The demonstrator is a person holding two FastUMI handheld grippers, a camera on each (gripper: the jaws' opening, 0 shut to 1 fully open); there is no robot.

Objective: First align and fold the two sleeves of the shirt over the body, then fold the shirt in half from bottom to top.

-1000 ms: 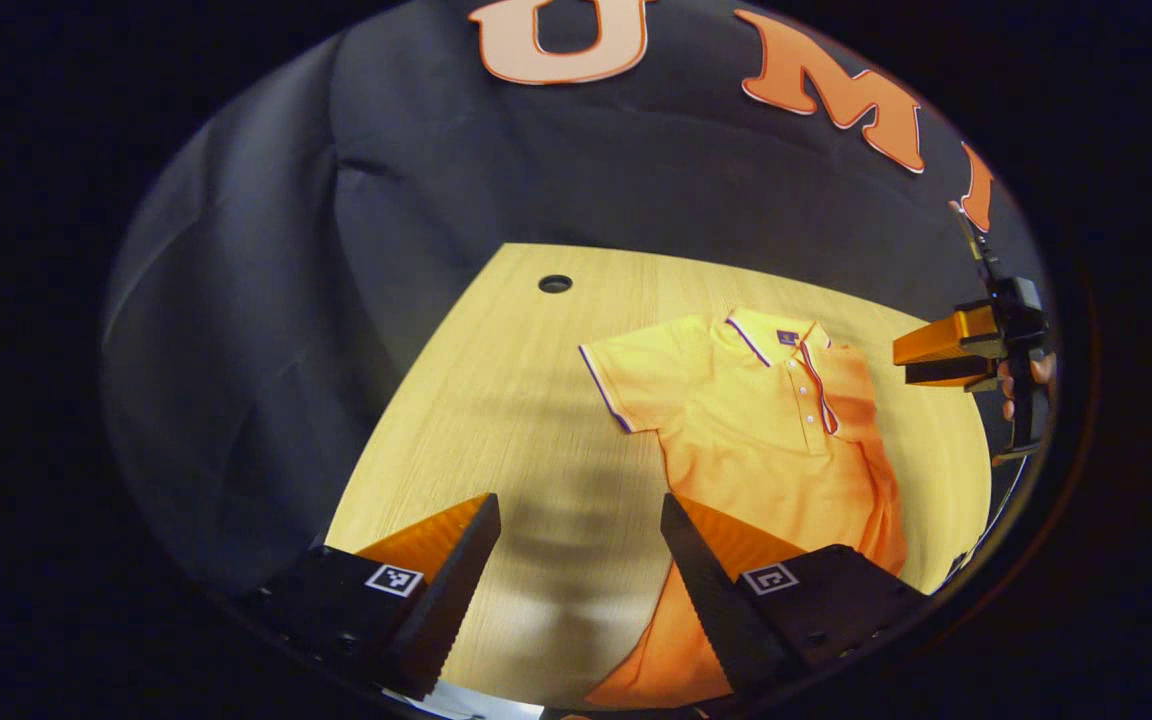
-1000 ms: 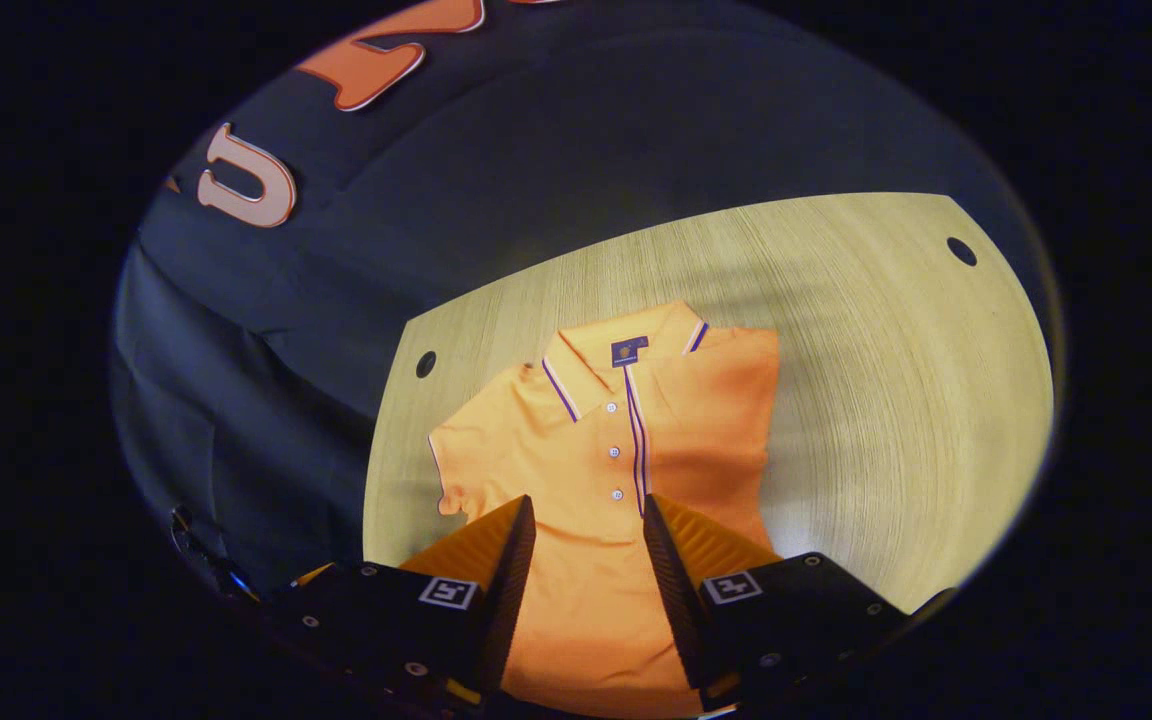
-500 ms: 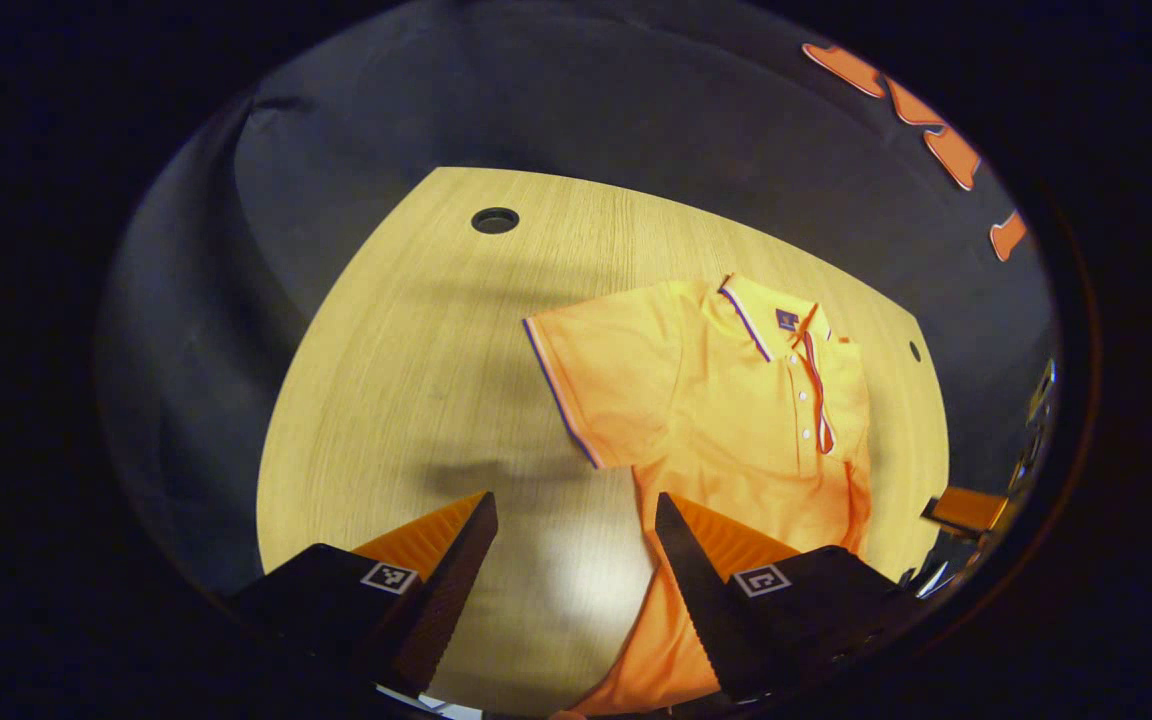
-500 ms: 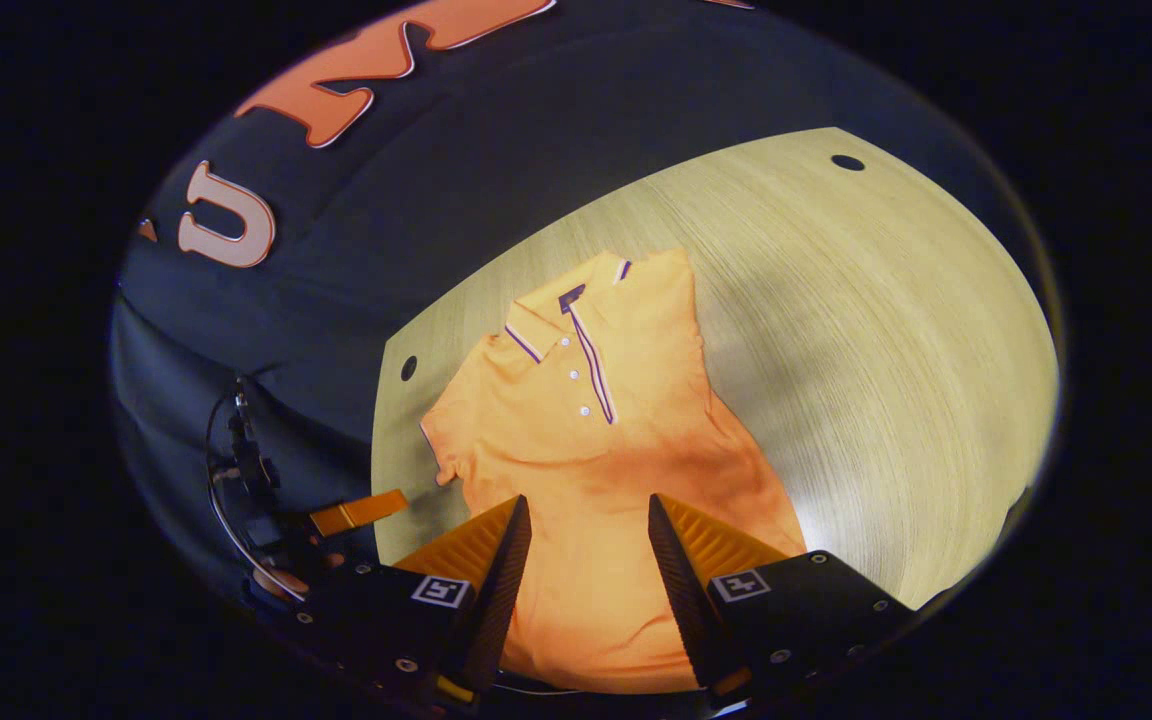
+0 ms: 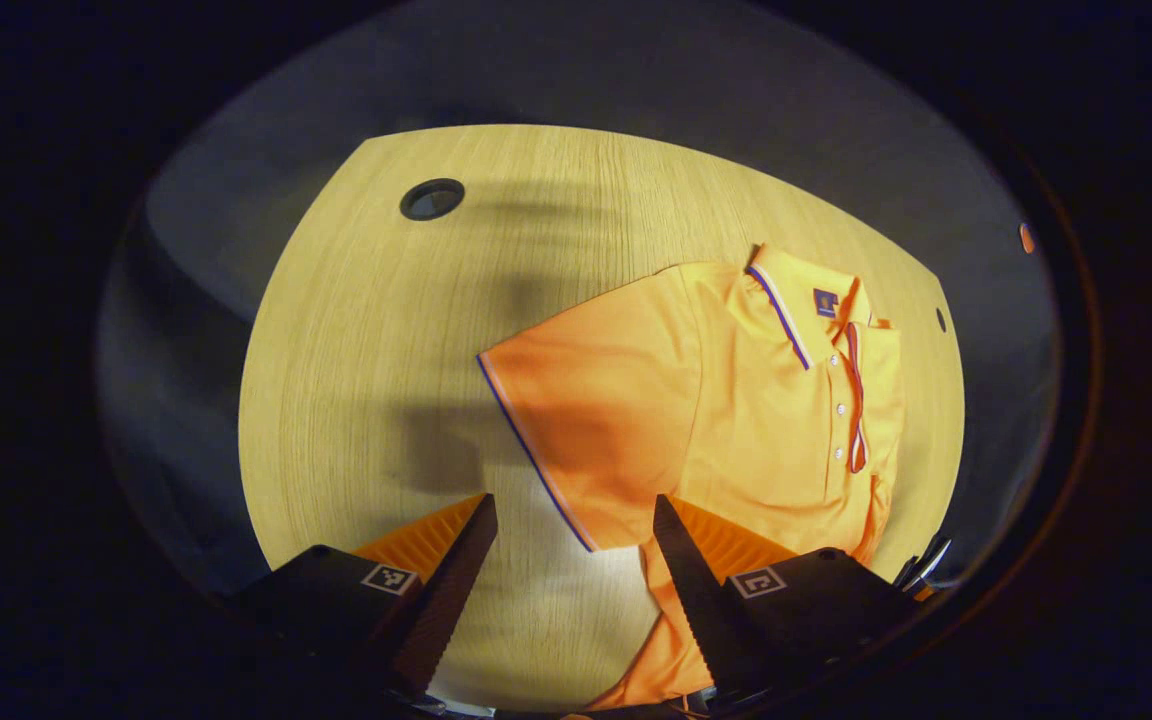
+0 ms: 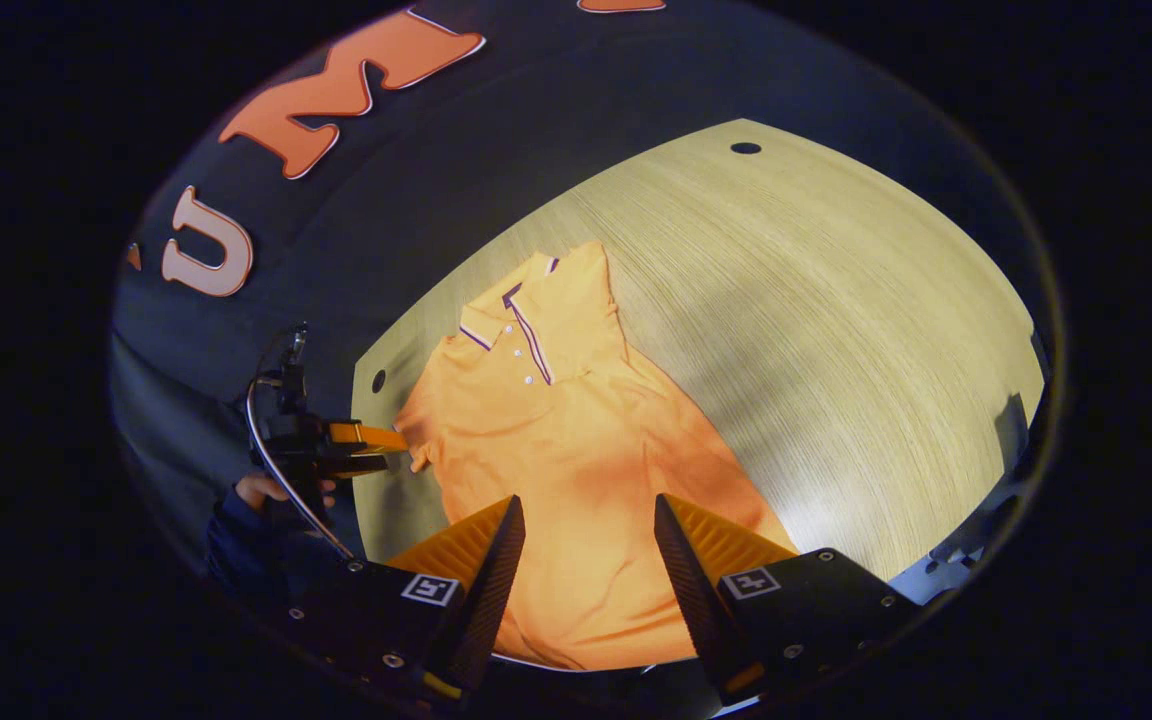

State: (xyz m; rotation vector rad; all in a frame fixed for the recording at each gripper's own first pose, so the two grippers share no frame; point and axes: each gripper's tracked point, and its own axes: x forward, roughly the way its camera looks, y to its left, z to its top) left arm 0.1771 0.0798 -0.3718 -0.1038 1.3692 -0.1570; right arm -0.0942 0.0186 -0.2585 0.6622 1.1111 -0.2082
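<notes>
Left hand-held gripper [image 5: 571,530] moved closer to spread sleeve [image 5: 586,420] of shirt [image 6: 556,440], jaws apart, empty; right hand-held gripper [image 6: 586,535] apart too. One sleeve looks folded; other sleeve, bottom fold left.

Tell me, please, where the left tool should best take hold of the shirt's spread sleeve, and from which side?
Probably at the sleeve cuff, near its lower corner by the striped hem. That edge lies flat on the table and faces outward, away from the shirt body, directly ahead of the open left tool. Coming in low from the bare table side lets one finger slip under the hem, then the sleeve can be carried over the body.
</notes>
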